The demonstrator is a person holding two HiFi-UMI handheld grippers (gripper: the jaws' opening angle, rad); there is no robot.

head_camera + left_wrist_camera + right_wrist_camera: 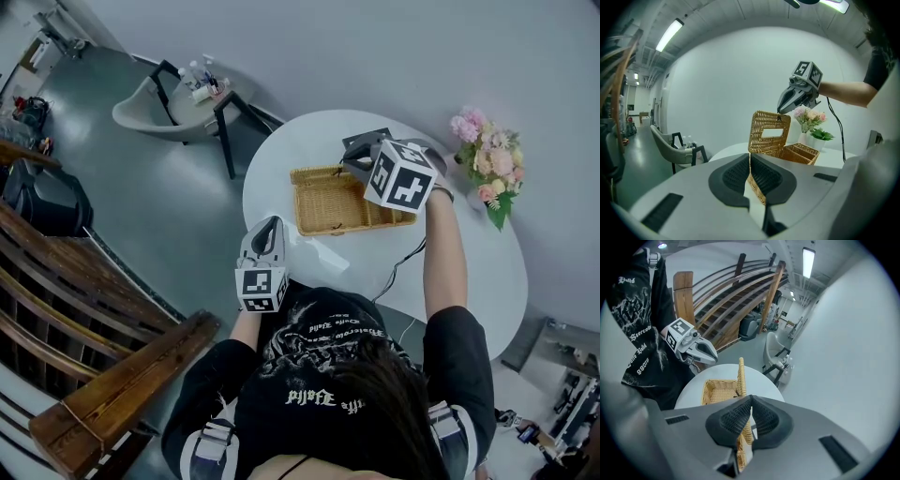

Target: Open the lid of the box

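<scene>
Head view shows you the white rounded desk (487,281) filling the middle and the 4 o'clock part of the frame, with grey floor around it. A wooden railing (94,394) runs along the 8 o'clock corner. At 10 o'clock, well apart from the desk, a pale chair (141,111) stands beside a small dark-legged side table (214,94) with bottles on it.

The wicker box (328,214) sits on the desk's 10 o'clock part, straight ahead of you at 12 o'clock, and its inside is open to view. Its lid (769,132) stands upright on the far edge of the box. In the left gripper view the lid rises as a woven panel with a rectangular slot in it. A bunch of pink and cream flowers (489,164) stands at the desk's 1 o'clock edge, near the box but not touching it.

Your right tongs (751,401) are clamped on the top edge of the lid. In the right gripper view the lid runs edge-on between the two pads, and the pads press on it from both sides. Your right arm reaches out over the desk toward 12 o'clock to hold it there.

Your left tongs (750,159) hang at the desk's 8 o'clock rim, close to your body and apart from the box. Their pads meet at the tip and nothing is between them. The wicker that you see through the lower gap is the box behind them.
</scene>
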